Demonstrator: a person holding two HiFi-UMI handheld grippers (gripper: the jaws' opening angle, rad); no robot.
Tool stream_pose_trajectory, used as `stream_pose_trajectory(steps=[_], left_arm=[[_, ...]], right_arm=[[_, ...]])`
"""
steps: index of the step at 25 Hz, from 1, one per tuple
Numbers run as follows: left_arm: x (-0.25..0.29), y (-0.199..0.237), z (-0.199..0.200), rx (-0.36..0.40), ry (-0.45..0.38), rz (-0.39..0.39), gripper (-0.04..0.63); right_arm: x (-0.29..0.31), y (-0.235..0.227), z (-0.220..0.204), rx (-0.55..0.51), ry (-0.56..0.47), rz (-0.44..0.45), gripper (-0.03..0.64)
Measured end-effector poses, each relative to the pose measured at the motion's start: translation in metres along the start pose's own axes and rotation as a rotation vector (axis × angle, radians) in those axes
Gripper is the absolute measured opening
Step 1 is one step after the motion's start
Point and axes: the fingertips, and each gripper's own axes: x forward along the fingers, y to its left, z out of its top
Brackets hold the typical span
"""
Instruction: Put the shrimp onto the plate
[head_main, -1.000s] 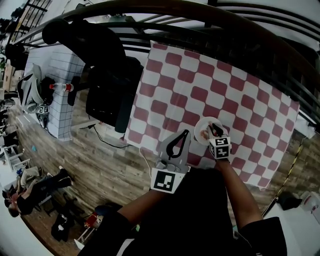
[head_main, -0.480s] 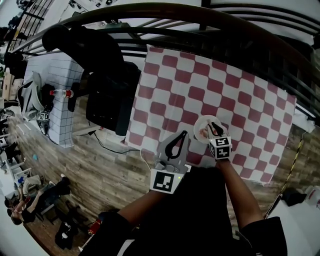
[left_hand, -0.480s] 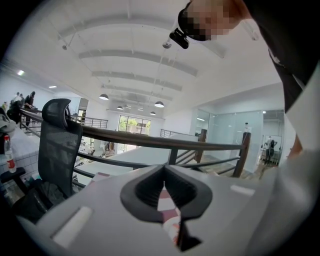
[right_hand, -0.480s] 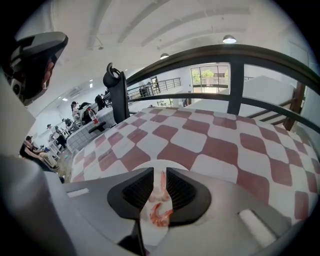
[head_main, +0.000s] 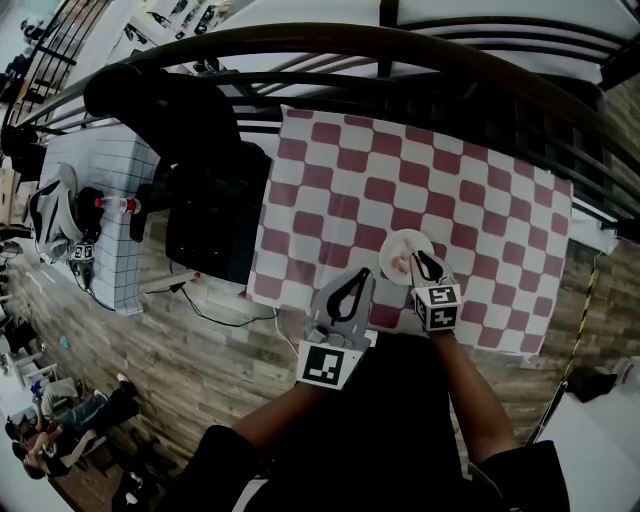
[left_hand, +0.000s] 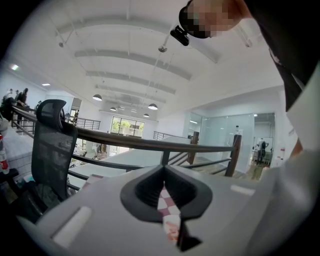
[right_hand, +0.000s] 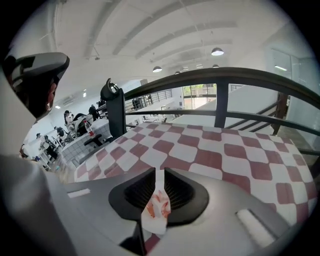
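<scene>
When you look down from the head view, a worktop (head_main: 430, 190) with a red and white checked cloth sits by a dark railing (head_main: 400, 45). A white plate (head_main: 395, 243) lies near the close edge of the worktop, and the shrimp (head_main: 401, 264) is on it. The right gripper (head_main: 418, 258) hangs over the plate. The left gripper (head_main: 370, 272) is just beside the plate, on its left. A black chair (head_main: 205, 200) stands off the worktop's left side.

From the left gripper view, the left gripper (left_hand: 164, 172) has its fingers closed, tips touching, and nothing is in them. Lower down, between the fingers, a bit of checked cloth (left_hand: 165, 200) and a pale bit with a pink spot show.

From the right gripper view, the right gripper (right_hand: 159, 175) has its fingers apart by only a thin slit, and they hold nothing. Through the slit you can see the shrimp (right_hand: 157, 205) lying on the plate (right_hand: 155, 223) below. The checked cloth (right_hand: 210, 150) spreads out past it to the railing (right_hand: 220, 75).
</scene>
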Motion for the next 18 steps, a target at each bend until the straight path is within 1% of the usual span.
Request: stream_pose_trajectory(steps=[9,18], left_arm=[[-0.024,-0.01,0.01,0.014,-0.042,-0.055,0.008],[-0.043,-0.02,0.02,0.026,-0.09,-0.097,0.008]], right_arm=[[-0.053,0.018,0.035,0.029,-0.148,-0.072,0.003],[-0.116,0.056,0.087,0.005,-0.34,-0.092,0.0]])
